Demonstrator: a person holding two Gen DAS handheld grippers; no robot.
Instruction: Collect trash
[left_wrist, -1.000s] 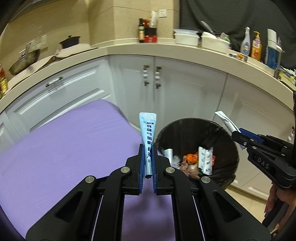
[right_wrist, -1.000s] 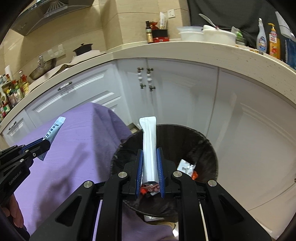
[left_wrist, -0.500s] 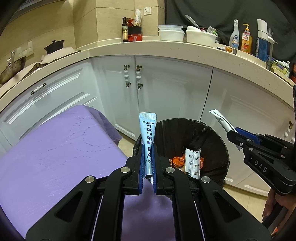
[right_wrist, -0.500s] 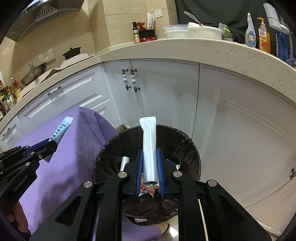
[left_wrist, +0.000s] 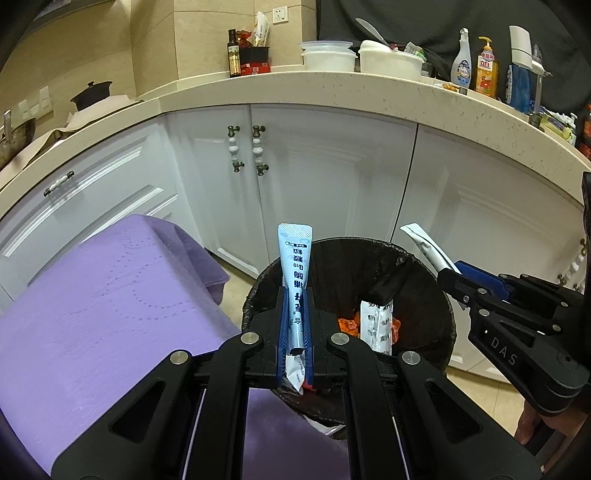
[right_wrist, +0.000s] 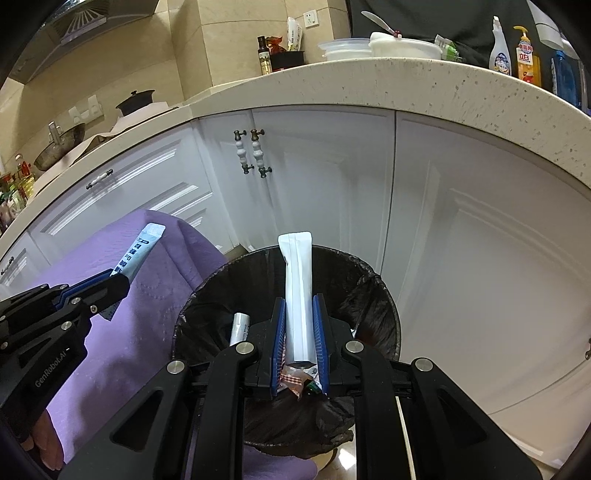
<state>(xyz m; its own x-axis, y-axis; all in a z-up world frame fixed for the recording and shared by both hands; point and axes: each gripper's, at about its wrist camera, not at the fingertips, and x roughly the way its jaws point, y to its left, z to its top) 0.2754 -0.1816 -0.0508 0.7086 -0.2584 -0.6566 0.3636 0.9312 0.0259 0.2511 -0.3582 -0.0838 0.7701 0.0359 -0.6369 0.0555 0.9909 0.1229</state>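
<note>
While both tongs (left_wrist: 295, 325) (right_wrist: 299, 332) clamp sachets, only the right view shows a silver tube (right_wrist: 240, 328) binned.

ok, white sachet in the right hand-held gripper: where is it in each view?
Left wrist view: the white sachet is at right of centre, sticking up and to the left from the right hand-held gripper, above the far rim of the black trash bin.
Right wrist view: bottom centre, upright between the blue pads, over the bin opening.
Shared landmark: the pair of white cabinet door handles behind the bin.
</note>
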